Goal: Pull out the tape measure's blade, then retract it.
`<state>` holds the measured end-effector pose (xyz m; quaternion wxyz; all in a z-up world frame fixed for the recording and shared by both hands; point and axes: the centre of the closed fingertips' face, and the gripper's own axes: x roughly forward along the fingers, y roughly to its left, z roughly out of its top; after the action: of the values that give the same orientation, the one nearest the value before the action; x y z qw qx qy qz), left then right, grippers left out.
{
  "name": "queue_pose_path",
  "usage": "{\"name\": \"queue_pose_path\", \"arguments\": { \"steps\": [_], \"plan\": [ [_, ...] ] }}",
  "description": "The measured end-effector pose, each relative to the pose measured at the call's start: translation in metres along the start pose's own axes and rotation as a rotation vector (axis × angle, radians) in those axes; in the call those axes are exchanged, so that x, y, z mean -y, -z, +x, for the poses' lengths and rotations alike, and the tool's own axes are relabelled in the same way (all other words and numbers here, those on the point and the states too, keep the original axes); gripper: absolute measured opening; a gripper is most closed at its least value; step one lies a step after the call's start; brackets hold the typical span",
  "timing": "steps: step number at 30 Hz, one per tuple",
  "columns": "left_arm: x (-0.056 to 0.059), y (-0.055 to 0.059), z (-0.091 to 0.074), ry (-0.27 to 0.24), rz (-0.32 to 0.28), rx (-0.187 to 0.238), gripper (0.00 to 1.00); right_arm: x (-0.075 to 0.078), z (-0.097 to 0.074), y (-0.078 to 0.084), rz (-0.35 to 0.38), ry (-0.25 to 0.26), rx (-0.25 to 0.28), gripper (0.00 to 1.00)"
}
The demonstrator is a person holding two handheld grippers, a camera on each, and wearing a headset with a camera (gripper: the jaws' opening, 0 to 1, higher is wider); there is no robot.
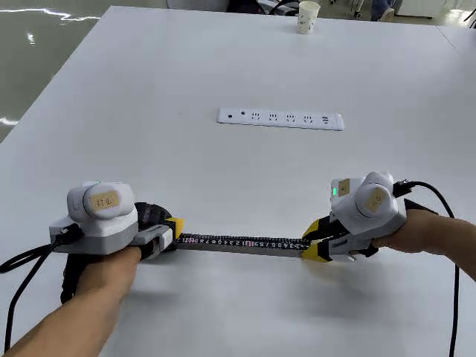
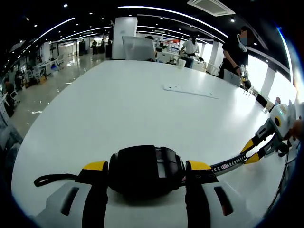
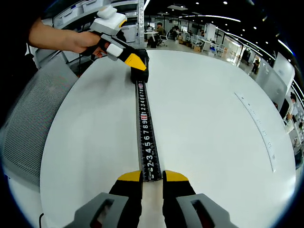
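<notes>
Tape measure (image 1: 151,214) is down at the near edge of the white desk (image 1: 223,163), its black case clamped tight between the jaws of the left gripper (image 2: 147,166). The blade (image 3: 144,123) runs out flat along the desk to the right gripper (image 3: 152,178), which is pinched closed on the blade's tip. Further back a white power strip (image 1: 280,118) lies mid-desk, and way at the far end a paper cup (image 1: 307,16) stands upright.
</notes>
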<state>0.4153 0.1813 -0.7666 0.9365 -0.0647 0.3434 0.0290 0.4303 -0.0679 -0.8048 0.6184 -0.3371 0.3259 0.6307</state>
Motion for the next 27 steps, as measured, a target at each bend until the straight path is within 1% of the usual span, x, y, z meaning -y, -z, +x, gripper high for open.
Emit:
{"name": "queue_pose_path", "arguments": {
  "steps": [8, 17, 27],
  "plan": [
    [-0.0006, 0.0008, -0.0001, -0.004, 0.002, -0.005, 0.62, -0.0001, 0.0000, 0.0003, -0.008, -0.003, 0.005, 0.12],
    [-0.0008, 0.0012, -0.0004, -0.009, 0.012, -0.012, 0.61, 0.0005, -0.0003, 0.0004, 0.017, 0.000, 0.017, 0.11],
    [-0.0010, 0.0018, -0.0022, -0.018, 0.034, -0.027, 0.59, 0.0001, -0.0001, 0.0008, 0.008, 0.002, 0.011, 0.11]
  ]
}}
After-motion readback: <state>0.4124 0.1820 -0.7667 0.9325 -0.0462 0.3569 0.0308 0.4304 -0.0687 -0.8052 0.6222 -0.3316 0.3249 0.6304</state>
